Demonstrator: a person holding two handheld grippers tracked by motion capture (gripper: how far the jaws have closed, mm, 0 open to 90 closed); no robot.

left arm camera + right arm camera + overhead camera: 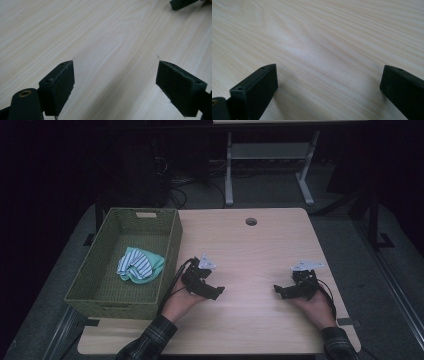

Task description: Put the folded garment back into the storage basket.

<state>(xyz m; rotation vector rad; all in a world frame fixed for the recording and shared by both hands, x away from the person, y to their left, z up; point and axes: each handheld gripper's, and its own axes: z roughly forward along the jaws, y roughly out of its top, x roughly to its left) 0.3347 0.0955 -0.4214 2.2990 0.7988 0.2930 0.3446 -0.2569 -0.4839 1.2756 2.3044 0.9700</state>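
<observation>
Looking down from the high view, I am resting the left gripper (216, 291) and right gripper (278, 290) low over the table (260, 250), pointing toward each other; a striped cloth (139, 265) is lying inside the woven basket (172, 245) at left. Checking the left gripper view, its jaws are standing wide apart over bare wood. Checking the right gripper view, its jaws are likewise spread, gripping nothing.

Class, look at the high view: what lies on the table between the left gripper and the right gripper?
Nothing: between the left gripper and the right gripper the high view shows bare wooden table. The left gripper view shows the same bare wood.
</observation>
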